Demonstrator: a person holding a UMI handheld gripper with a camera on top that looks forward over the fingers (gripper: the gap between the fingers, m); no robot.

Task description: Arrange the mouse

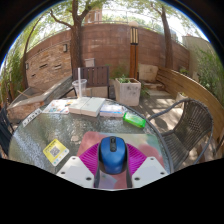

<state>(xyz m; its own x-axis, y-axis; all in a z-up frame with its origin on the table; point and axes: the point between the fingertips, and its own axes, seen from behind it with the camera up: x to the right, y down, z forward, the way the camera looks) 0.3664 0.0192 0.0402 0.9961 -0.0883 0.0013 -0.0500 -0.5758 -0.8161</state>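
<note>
A blue computer mouse (pixel 112 157) with a dark scroll wheel sits between my gripper's fingers, over the glass table (pixel 70 128). My gripper (pixel 112 150) is closed on the mouse, with both pink pads (pixel 88 156) pressing its sides. I cannot tell whether the mouse rests on the table or is lifted.
On the table are a yellow square item (pixel 55 152) ahead to the left, a green object (pixel 134 120) ahead to the right, and a white book-like stack (pixel 88 105) with a tall glass (pixel 80 84) beyond. A metal chair (pixel 188 122) stands at the right, and a white planter (pixel 127 91) and a brick wall (pixel 110 45) lie behind.
</note>
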